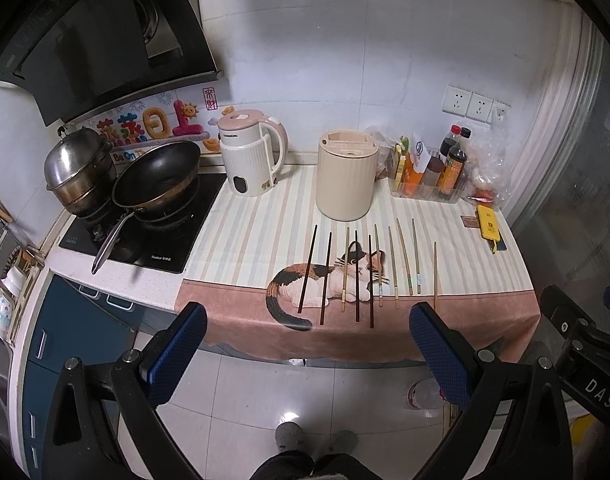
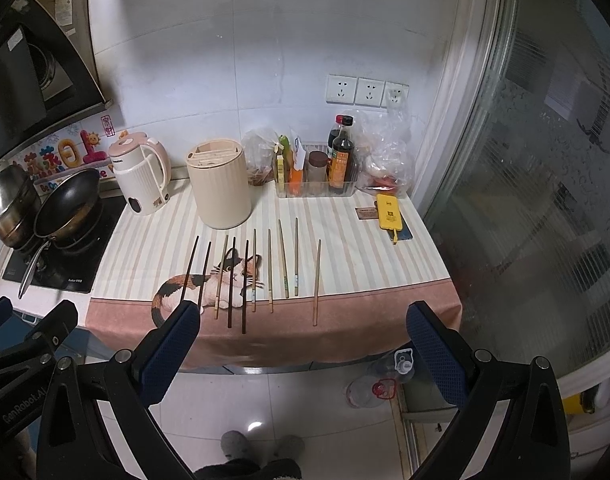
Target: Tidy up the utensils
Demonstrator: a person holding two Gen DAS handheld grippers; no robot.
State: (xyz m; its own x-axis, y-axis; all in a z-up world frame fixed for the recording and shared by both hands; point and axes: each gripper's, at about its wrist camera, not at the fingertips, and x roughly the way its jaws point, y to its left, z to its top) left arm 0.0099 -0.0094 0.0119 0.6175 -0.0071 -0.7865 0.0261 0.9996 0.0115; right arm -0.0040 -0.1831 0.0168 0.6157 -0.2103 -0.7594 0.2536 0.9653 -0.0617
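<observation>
We're looking from both wrist cameras, held back off the counter's front edge above the floor, facing the wall. Our left view sits further left, taking in the stove; our right view swings toward the glass door. Both share the cat cloth, the row of chopsticks and the beige holder (neither is close).

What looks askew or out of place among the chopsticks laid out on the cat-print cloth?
Mostly orderly: the chopsticks lie in a rough row in front of the cream cylindrical utensil holder. One pale wooden chopstick lies alone at the right end, apart from the others, and two light bamboo ones sit further back. Nothing is spilled.
</observation>
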